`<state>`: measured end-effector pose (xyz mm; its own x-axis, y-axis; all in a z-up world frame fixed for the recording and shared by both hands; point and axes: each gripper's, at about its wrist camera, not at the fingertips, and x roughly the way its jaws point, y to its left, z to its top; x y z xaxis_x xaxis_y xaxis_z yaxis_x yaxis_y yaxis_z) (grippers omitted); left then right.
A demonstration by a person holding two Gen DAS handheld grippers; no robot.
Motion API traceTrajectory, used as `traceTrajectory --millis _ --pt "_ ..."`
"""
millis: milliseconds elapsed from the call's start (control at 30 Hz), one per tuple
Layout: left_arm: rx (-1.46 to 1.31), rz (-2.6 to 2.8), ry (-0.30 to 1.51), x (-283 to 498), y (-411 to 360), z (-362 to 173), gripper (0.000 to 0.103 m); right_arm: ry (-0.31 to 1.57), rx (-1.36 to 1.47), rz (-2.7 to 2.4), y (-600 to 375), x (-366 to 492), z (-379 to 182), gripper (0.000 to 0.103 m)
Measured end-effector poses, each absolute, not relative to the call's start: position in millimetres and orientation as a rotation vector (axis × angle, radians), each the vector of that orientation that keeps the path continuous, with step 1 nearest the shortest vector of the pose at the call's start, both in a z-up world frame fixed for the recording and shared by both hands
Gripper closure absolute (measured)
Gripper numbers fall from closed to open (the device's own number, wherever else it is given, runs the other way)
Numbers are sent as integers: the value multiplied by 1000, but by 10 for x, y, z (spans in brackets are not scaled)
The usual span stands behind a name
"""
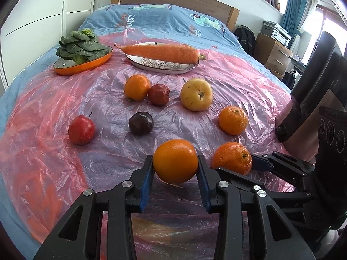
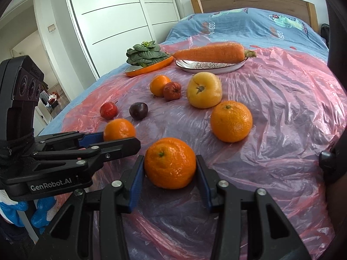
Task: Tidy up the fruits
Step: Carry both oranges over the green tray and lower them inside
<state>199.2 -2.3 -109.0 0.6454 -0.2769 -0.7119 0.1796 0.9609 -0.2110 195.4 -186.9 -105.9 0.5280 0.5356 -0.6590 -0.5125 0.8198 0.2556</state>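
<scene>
on a bed draped in pink plastic sheeting, i have both grippers closed round fruit: the left gripper pinches a smooth, glossy orange between its blue pads, both pads pressed to its sides, while the right gripper clamps a dimpled, flatter mandarin, green stem scar facing up. whether either fruit is off the sheet i cannot tell. the two sit near each other, the mandarin just to the right of my left fingers, the orange just to the left of my right fingers. beyond the left fingertips lie a dark plum and, further left, a red apple with a thin stem. ahead of the right fingertips and a little to the right rests a second mandarin, with a pale yellow ribbed fruit just behind it. further out, another small orange touches a dull red fruit. at the far edge of the sheet, a long carrot spans a patterned white plate, and a leafy green vegetable sits on an orange dish beside it. nothing lies between the fingers and the loose fruit.
</scene>
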Motion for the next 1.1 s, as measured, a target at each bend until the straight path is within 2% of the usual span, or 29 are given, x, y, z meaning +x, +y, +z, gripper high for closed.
traceTrajectory --millis 500,1100 --pt "-109 -267 795 1709 -202 -862 70 856 -10 491 -2150 1519 -729 56" --pt "-37 -403 826 957 -1079 -497 70 828 33 325 -3073 735 -217 56"
